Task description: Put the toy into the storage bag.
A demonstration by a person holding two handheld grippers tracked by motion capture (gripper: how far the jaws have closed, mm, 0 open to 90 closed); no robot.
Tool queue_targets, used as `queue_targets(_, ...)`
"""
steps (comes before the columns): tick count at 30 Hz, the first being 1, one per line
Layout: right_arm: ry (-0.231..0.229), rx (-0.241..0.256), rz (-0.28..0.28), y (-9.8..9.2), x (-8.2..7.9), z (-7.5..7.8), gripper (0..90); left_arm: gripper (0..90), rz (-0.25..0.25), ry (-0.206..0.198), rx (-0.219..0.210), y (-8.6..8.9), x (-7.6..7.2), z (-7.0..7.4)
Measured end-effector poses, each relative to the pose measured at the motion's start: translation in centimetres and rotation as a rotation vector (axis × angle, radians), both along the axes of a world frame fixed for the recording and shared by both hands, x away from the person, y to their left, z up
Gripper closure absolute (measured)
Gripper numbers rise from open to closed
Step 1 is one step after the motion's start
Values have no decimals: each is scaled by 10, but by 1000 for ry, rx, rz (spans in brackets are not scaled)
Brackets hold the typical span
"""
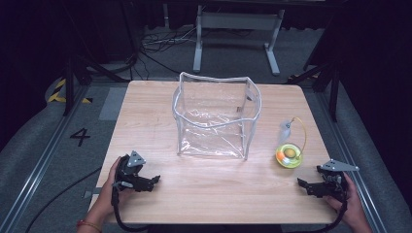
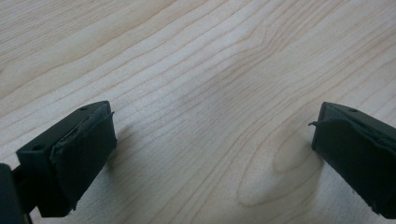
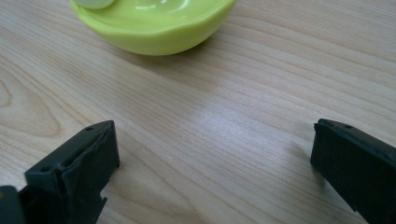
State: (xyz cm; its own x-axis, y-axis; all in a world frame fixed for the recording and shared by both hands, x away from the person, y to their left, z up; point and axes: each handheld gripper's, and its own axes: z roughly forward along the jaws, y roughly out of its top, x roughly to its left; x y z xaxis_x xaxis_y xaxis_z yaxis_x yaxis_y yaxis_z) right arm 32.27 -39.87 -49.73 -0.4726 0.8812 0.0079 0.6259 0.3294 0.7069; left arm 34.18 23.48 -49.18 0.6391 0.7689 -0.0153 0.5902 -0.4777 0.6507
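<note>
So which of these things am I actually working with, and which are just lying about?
In the job: yellow-green toy, nearest the right hand-held gripper; clear plastic bag, standing open mid-table; left hand-held gripper.

Lying about: metal stand and cables on the floor beyond the table.

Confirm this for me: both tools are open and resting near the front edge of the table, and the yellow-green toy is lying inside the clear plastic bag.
Not quite. The yellow-green toy lies on the bare table, outside and to the right of the clear plastic bag, as the high view shows. The rest holds: the left tool and right tool are both open near the front edge.
</note>
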Motion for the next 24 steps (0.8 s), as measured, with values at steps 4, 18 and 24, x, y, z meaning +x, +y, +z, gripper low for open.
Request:
queue_targets(4, 0, -1, 12, 0, 0, 0, 13, 0, -1, 0, 0, 0, 0, 0)
queue_targets(18, 59, -33, 21, 2, 7, 5, 4, 2, -38, 2, -5, 4, 0, 0)
queue_targets(24, 133, -76, 65, 2, 14, 11, 4, 2, -37, 2, -6, 4, 0, 0)
